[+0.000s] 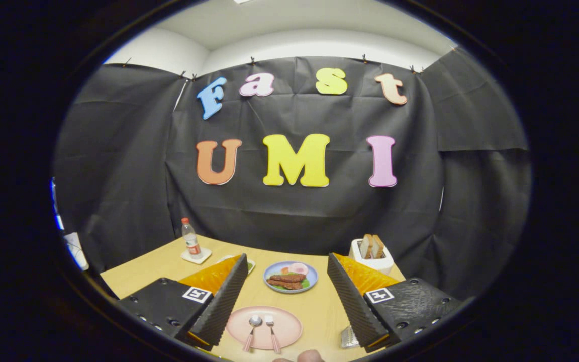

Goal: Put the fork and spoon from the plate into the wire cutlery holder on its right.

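A pink plate [287,322] lies on the wooden table [143,274], low between my two fingers. On it rest a spoon [252,328] and a fork [272,332], side by side, both with pink handles pointing toward me. A corner of the wire cutlery holder [348,338] peeks out just right of the plate, mostly hidden behind my right finger. My gripper [287,271] hangs above the table, open wide, with nothing between its fingers.
Beyond the fingers sits a blue plate of food [290,277]. A white toaster with bread slices [371,251] stands at the back right. A water bottle on a coaster [191,241] stands at the back left. A fingertip [310,356] shows near the table's front edge.
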Demonstrator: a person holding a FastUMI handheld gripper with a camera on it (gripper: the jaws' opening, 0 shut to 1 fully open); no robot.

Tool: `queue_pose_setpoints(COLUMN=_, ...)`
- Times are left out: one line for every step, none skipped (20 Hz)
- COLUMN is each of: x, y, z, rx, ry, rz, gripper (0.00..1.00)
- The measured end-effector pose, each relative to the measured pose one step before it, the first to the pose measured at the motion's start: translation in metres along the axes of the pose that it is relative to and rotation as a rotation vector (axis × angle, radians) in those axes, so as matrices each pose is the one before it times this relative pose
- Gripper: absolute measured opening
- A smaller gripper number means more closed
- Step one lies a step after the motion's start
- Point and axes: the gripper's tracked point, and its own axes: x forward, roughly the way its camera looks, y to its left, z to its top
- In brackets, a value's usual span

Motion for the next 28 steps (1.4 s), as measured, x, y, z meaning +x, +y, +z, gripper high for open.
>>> queue_pose_setpoints(x=0.00131, y=0.00226, z=-0.00500, rx=-0.00632, ry=0.01050, rz=0.00489, gripper=0.95)
queue_pose_setpoints(x=0.00184, y=0.00234, z=-0.00616, rx=-0.00928, ry=0.01268, rz=0.00574, gripper=0.95)
queue_pose_setpoints(x=0.00160, y=0.00320, z=-0.00672, rx=-0.01031, ry=0.01548, rz=0.00872, gripper=0.95)
queue_pose_setpoints(x=0.00254, y=0.00337, z=-0.00962, rx=-0.01024, ry=0.02016, rz=0.01043, gripper=0.95)
queue_pose_setpoints(x=0.00264, y=0.00559, z=-0.01029, rx=-0.00867, ry=0.02252, rz=0.01614, gripper=0.95)
queue_pose_setpoints(x=0.00386, y=0.00382, z=-0.01373, rx=-0.00923, ry=0.02961, rz=0.01240, gripper=0.95)
queue_pose_setpoints(x=0.00450, y=0.00344, z=-0.01573, rx=-0.01078, ry=0.03751, rz=0.00497, gripper=0.95)
queue_pose_setpoints(x=0.00362, y=0.00194, z=-0.01732, rx=-0.00872, ry=0.03956, rz=0.00610, gripper=0.95)
queue_pose_setpoints(x=0.00628, y=0.00192, z=-0.01852, rx=-0.00969, ry=0.03799, rz=0.01043, gripper=0.95)
queue_pose_setpoints(x=0.00481, y=0.00241, z=-0.01736, rx=-0.01378, ry=0.04142, rz=0.01176, gripper=0.95)
queue_pose_setpoints(x=0.00805, y=0.00303, z=-0.01845, rx=-0.01468, ry=0.05044, rz=0.01221, gripper=0.95)
queue_pose_setpoints(x=0.00710, y=0.00045, z=-0.01798, rx=-0.01332, ry=0.04673, rz=0.00963, gripper=0.95)
queue_pose_setpoints(x=0.00792, y=0.00066, z=-0.01640, rx=-0.01060, ry=0.04006, rz=0.00841, gripper=0.96)
queue_pose_setpoints(x=0.00691, y=0.00126, z=-0.01284, rx=-0.01270, ry=0.03314, rz=0.00701, gripper=0.96)
queue_pose_setpoints(x=0.00872, y=0.00013, z=-0.01135, rx=-0.01578, ry=0.02844, rz=0.00127, gripper=0.96)
queue_pose_setpoints(x=0.00805, y=0.00015, z=-0.01113, rx=-0.01074, ry=0.02580, rz=0.00429, gripper=0.96)
queue_pose_setpoints(x=0.00886, y=0.00061, z=-0.00972, rx=-0.00795, ry=0.02843, rz=0.00252, gripper=0.96)
queue_pose_setpoints(x=0.00898, y=0.00003, z=-0.01064, rx=-0.00295, ry=0.02757, rz=0.00086, gripper=0.96)
queue_pose_setpoints(x=0.00913, y=-0.00076, z=-0.00744, rx=0.00040, ry=0.02392, rz=0.00264, gripper=0.93)
queue_pose_setpoints(x=0.00795, y=0.00011, z=-0.00619, rx=-0.00170, ry=0.02287, rz=0.00047, gripper=0.91)
queue_pose_setpoints(x=0.00651, y=-0.00042, z=-0.00418, rx=-0.00576, ry=0.01579, rz=0.00247, gripper=0.88)
queue_pose_setpoints(x=0.00532, y=0.00099, z=-0.00432, rx=-0.00855, ry=0.01547, rz=0.00369, gripper=0.79)
queue_pose_setpoints(x=0.00622, y=-0.00037, z=-0.00428, rx=-0.01125, ry=0.01870, rz=0.00124, gripper=0.71)
queue_pose_setpoints(x=0.00440, y=0.00299, z=-0.00492, rx=-0.00754, ry=0.01609, rz=0.01142, gripper=0.63)
queue_pose_setpoints(x=0.00372, y=0.00263, z=-0.00257, rx=-0.00563, ry=0.01237, rz=0.01016, gripper=0.55)
queue_pose_setpoints(x=0.00301, y=0.00083, z=-0.00301, rx=-0.00725, ry=0.01032, rz=0.00771, gripper=0.47)
queue_pose_setpoints(x=0.00317, y=0.00206, z=-0.00286, rx=-0.00991, ry=0.01323, rz=0.00676, gripper=0.46)
queue_pose_setpoints(x=0.00131, y=0.00256, z=-0.00403, rx=-0.00344, ry=0.01462, rz=0.01194, gripper=0.45)
